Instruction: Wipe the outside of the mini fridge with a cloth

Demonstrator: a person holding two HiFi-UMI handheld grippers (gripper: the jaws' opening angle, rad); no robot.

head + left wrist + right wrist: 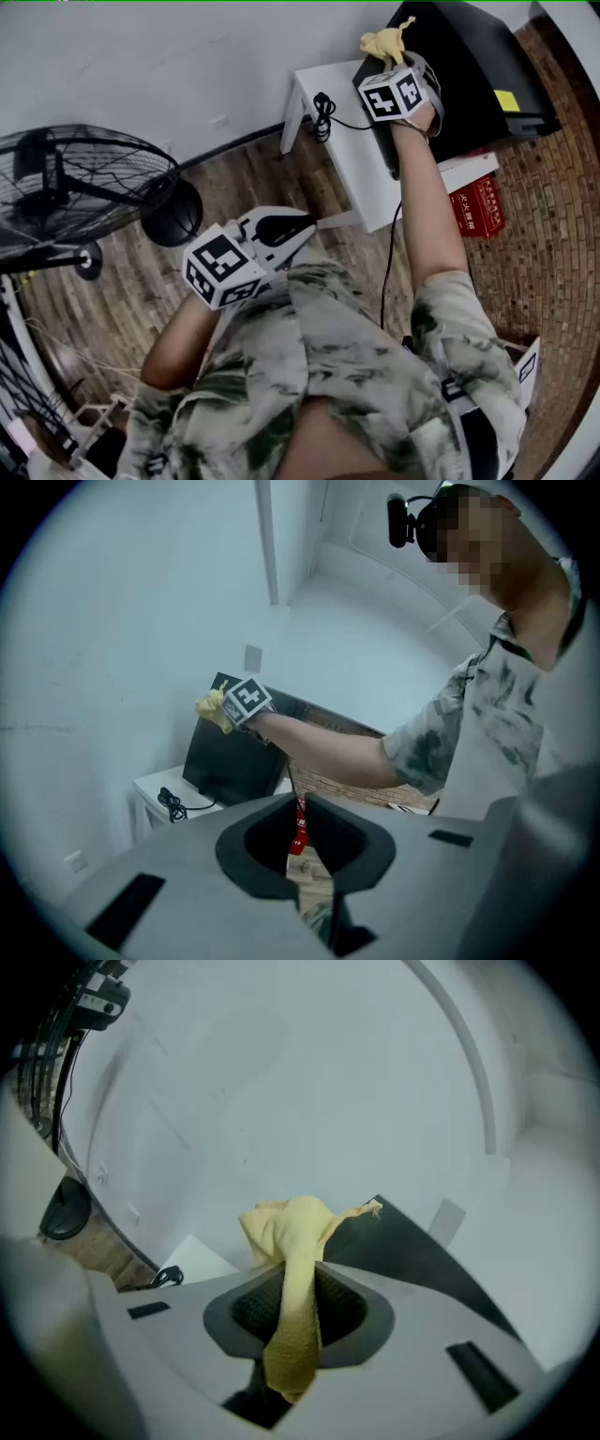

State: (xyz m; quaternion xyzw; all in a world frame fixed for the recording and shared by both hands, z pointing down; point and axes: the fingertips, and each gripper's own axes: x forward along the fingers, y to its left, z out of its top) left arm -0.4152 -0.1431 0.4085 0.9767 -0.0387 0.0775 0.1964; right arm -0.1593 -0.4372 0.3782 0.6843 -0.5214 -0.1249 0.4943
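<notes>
Right claw (387,64) is clamped on the crumpled yellow fabric cloth (384,42). In the right gripper view the strip runs down between the jaws (295,1288) and a bunched wad (289,1232) sticks out past the tips. Left claw (305,225) carries nothing: in its own view (302,841) the jaws sit almost together, with only a thin slit showing floor.

Key relation: the boxy black mini fridge (469,56) stands on the small white desk (342,141) in the upper right of the head view. The right claw is at the fridge's left-hand top corner. From that claw the body of the fridge lies to frame right and slightly down. In the right gripper view its dark top edge (403,1241) slopes away to the lower right, just behind the wad. The long run of unwiped surface therefore goes left to right across the frame.

Contact: the wad looks to be at or just above the corner, but I can't confirm it is touching.

The right hand is clearly the nearer one. The left claw is well apart, at lower centre-left, held back by the torso. The left gripper view shows the fridge (230,757) and the cloth (214,710) only from a distance.

My read on the next move: press the wad onto the top and sweep toward frame right along that edge. A coiled black cable (323,112) lies on the desk just left of the fridge, so keep the stroke away from it.
</notes>
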